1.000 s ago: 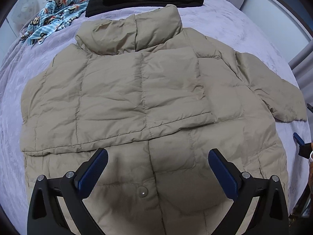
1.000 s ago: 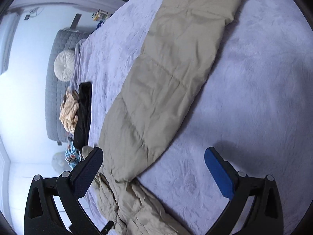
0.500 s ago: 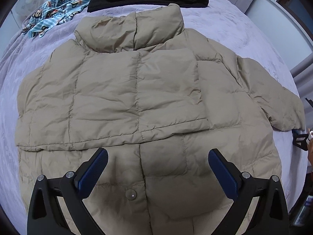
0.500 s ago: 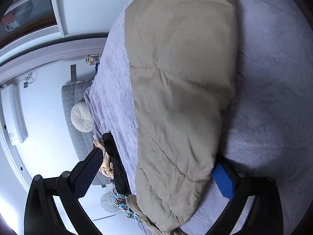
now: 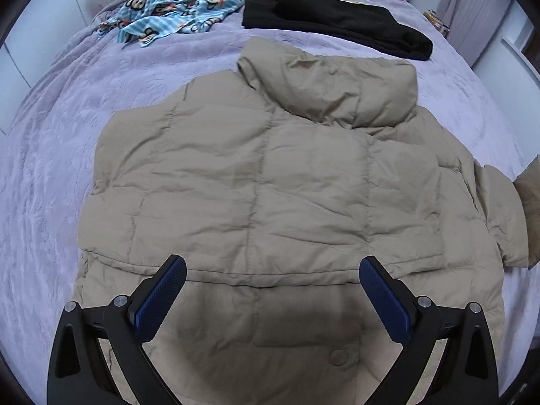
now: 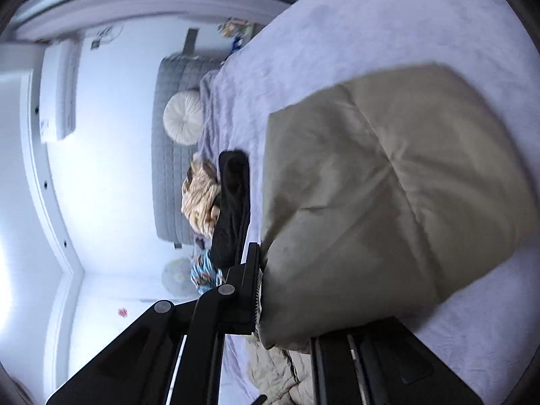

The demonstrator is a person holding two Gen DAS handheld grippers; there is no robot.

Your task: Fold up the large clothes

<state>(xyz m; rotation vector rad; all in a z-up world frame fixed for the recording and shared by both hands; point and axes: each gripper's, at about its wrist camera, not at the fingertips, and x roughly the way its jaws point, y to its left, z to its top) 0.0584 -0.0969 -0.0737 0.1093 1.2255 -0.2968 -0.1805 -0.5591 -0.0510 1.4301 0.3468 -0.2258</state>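
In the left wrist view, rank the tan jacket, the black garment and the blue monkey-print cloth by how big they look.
1. Tan jacket, by far the largest, though nearest.
2. Black garment.
3. Monkey-print cloth, close to the black one; both lie far off, so unsure.

beige puffer jacket (image 5: 270, 195) on purple bedspread (image 5: 67, 135)

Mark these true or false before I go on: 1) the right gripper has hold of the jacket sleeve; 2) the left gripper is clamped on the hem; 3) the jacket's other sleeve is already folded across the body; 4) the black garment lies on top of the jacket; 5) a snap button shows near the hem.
1) True: the right gripper is shut on the sleeve.
2) False: the left gripper is open above the jacket, holding nothing.
3) True.
4) False: the black garment lies on the bedspread beyond the collar.
5) True: snap button.
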